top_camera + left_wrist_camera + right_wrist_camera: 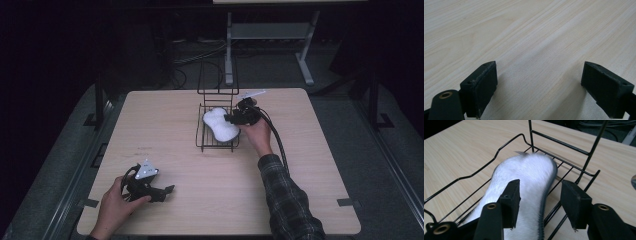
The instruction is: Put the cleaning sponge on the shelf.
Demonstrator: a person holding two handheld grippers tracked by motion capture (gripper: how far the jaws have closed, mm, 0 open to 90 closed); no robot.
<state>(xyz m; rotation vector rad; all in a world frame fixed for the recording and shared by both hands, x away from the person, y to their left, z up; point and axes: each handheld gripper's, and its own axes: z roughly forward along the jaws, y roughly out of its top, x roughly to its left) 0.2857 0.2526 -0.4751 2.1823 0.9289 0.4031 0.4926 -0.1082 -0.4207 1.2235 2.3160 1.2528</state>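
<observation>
The white slipper (524,185) lies in the black wire rack (469,177) at frame centre, its long axis running away from the right tongs (540,203) — half-open, unclamped astride its edge. The left tongs (539,87) gape wide, empty, over the tabletop (529,37).

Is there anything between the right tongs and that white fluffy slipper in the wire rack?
Nothing visible. The right tongs sit directly over the white slipper in the black wire rack, jaws open, not pressing it.
</observation>
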